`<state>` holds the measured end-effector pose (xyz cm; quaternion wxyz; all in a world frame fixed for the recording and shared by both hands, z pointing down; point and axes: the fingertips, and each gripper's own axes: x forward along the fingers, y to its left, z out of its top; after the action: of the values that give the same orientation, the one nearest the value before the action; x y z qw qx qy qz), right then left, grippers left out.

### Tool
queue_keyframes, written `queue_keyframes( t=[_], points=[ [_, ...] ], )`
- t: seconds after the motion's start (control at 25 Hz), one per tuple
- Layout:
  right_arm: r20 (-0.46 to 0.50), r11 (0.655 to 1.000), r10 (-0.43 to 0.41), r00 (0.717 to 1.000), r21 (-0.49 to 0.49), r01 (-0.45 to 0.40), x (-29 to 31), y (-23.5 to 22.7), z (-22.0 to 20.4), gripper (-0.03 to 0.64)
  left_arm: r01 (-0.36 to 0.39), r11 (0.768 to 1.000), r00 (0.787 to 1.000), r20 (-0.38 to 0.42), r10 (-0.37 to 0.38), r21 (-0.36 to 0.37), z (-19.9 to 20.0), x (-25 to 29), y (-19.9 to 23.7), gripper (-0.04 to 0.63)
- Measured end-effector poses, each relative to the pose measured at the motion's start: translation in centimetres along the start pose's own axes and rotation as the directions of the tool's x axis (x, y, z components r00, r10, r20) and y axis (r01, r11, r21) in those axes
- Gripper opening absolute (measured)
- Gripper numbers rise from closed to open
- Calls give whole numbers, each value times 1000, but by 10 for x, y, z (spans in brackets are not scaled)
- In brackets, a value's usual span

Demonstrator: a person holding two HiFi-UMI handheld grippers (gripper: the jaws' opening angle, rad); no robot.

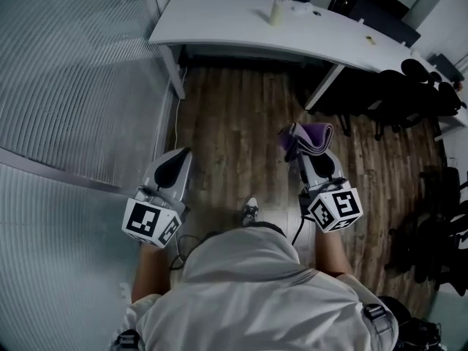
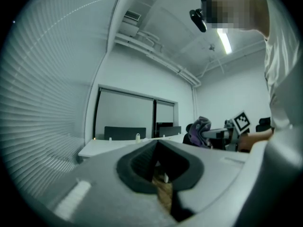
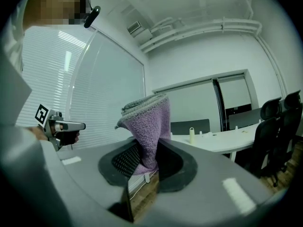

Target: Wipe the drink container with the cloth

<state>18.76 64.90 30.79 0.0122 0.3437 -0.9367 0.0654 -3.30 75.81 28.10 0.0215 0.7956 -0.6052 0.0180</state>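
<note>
The drink container point(image 1: 276, 11), a small cream bottle, stands on the far white table point(image 1: 219, 24); it is tiny in the left gripper view point(image 2: 138, 137) and in the right gripper view point(image 3: 191, 135). A folded purple cloth point(image 1: 311, 137) sticks up from my right gripper point(image 1: 303, 153), whose jaws are shut on the cloth point(image 3: 147, 126). My left gripper point(image 1: 178, 162) is held at waist height over the wooden floor, shut with nothing between its jaws point(image 2: 156, 149). Both grippers are well short of the table.
A glass wall with blinds point(image 1: 73, 86) runs along the left. Black office chairs point(image 1: 417, 86) crowd the right side. Small items point(image 1: 303, 8) lie near the bottle. A table leg point(image 1: 324, 86) slants down to the wooden floor point(image 1: 234, 130).
</note>
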Motion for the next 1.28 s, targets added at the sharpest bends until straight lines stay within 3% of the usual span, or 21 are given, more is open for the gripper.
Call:
queue_keyframes(
  t=[0.44,0.72,1.04,1.28],
  points=[
    [9,999,40,999,13,-40,60,-132,10,92,-42,999,999,21,42,26,14,145,0,3],
    [10,998,8,1000,65,-8,66,-202,8,92,-11,997,1000,-9,12,71,23,215,-18,3],
    [-9,997,-25,1000,75,26,92,-246,-1,92,61,996,998,-7,-60,68,7,288,-19,3],
    [-30,998,-50,998,32,50,139,-266,-2,92,82,996,996,20,-83,43,-1,334,21,3]
  ],
)
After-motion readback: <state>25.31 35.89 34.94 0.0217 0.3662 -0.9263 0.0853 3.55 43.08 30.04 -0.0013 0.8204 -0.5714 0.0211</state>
